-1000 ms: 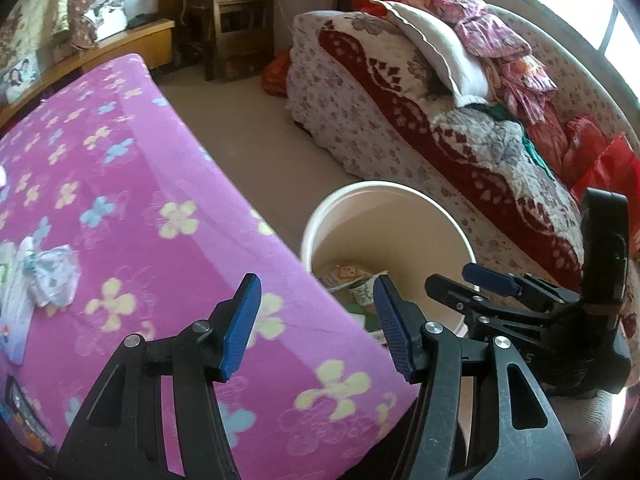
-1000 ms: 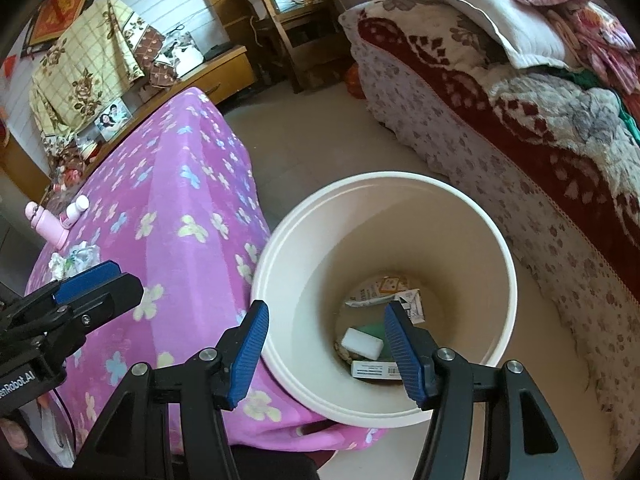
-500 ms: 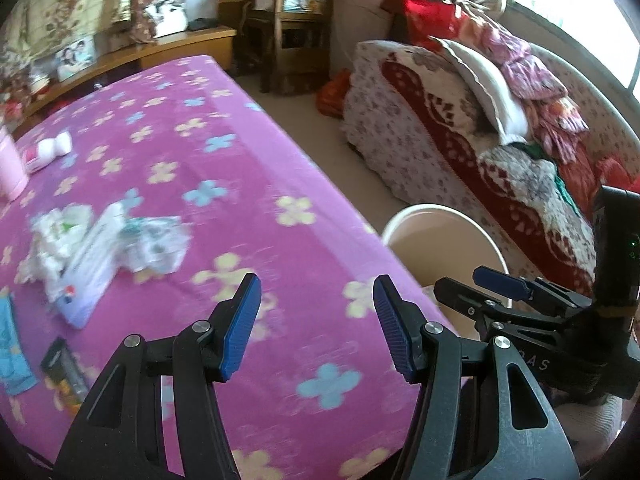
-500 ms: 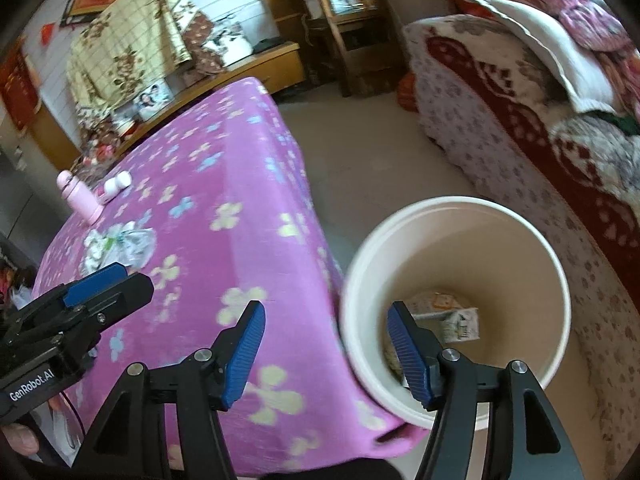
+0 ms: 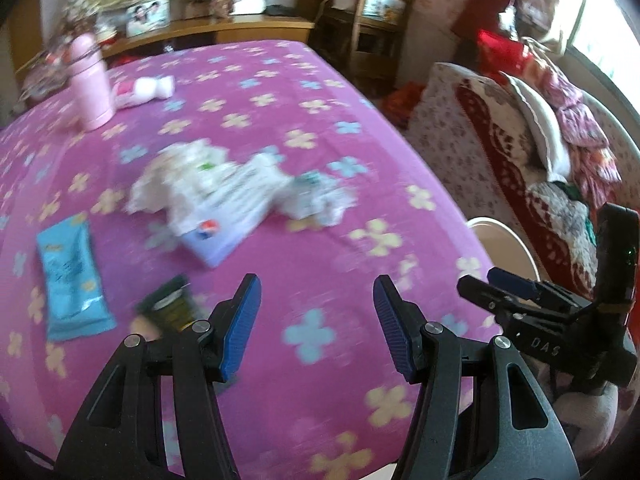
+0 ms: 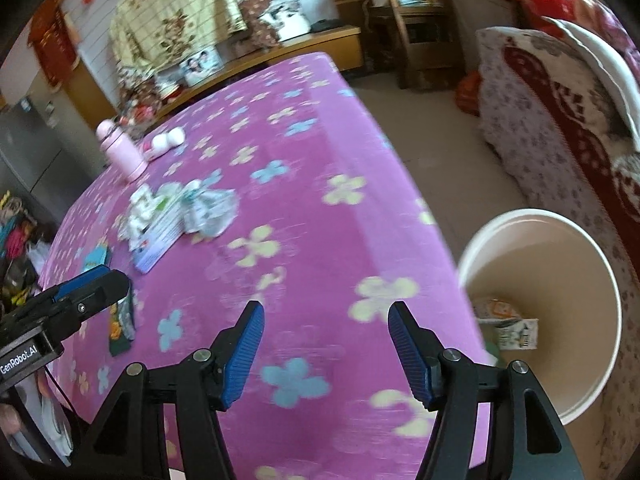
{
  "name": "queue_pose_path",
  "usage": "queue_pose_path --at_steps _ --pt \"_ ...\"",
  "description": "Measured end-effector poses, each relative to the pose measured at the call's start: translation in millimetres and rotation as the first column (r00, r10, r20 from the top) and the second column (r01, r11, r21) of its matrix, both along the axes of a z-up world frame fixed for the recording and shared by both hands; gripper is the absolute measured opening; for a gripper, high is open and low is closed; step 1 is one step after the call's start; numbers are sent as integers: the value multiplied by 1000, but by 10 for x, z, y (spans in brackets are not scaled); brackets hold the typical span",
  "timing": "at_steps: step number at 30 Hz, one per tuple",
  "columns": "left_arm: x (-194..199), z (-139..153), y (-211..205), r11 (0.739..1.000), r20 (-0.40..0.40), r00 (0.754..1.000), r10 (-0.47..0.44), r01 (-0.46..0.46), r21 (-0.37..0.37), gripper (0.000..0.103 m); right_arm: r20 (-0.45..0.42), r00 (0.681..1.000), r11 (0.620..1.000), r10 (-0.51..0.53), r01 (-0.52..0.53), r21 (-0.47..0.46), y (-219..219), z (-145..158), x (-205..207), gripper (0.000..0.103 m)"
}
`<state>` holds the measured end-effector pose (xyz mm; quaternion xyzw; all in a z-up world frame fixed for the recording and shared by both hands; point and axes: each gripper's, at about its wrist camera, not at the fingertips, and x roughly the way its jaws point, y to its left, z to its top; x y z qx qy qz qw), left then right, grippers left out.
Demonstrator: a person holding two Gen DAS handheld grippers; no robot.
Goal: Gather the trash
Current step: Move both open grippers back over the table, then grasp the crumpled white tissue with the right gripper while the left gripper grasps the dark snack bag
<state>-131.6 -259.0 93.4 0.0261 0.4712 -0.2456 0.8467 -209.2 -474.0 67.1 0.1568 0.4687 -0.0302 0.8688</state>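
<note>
A pile of crumpled white wrappers and a clear crumpled bag lie mid-table on the pink flowered cloth. A blue packet and a dark green tube lie nearer, to the left. My left gripper hovers open above the cloth, nothing between its fingers. My right gripper is open too, over the table's near edge, holding nothing. The white bin stands on the floor to its right, with cartons inside. The wrapper pile lies far left of the right gripper.
A pink bottle stands upright at the table's far left, with a small white bottle lying beside it. A flower-covered sofa heaped with bedding lines the right side. A wooden shelf unit stands at the back, across bare floor.
Both views have swung left from the bin to the table top. The bin has slid to the right edge and the wrapper pile has come to the middle. Both grippers stay open, holding nothing.
</note>
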Motion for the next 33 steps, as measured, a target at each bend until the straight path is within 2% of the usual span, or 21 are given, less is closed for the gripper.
queue_pose_path --at_steps 7,12,17,24,33 --pt "24 -142 615 997 -47 996 82 -82 -10 57 -9 997 997 76 -76 13 379 -50 222 65" --pt "70 -310 900 989 -115 983 140 -145 -32 57 -36 991 992 128 -128 16 599 -116 376 67" --pt "118 -425 892 984 -143 977 160 -170 -60 57 -48 985 986 166 -164 31 763 -170 538 67" --pt "277 -565 807 979 -163 970 179 -192 -65 57 5 978 978 210 -210 8 902 -113 865 73" --pt "384 -574 751 980 -132 973 187 -195 -49 57 -16 977 977 211 -212 -41 877 -263 1463 73"
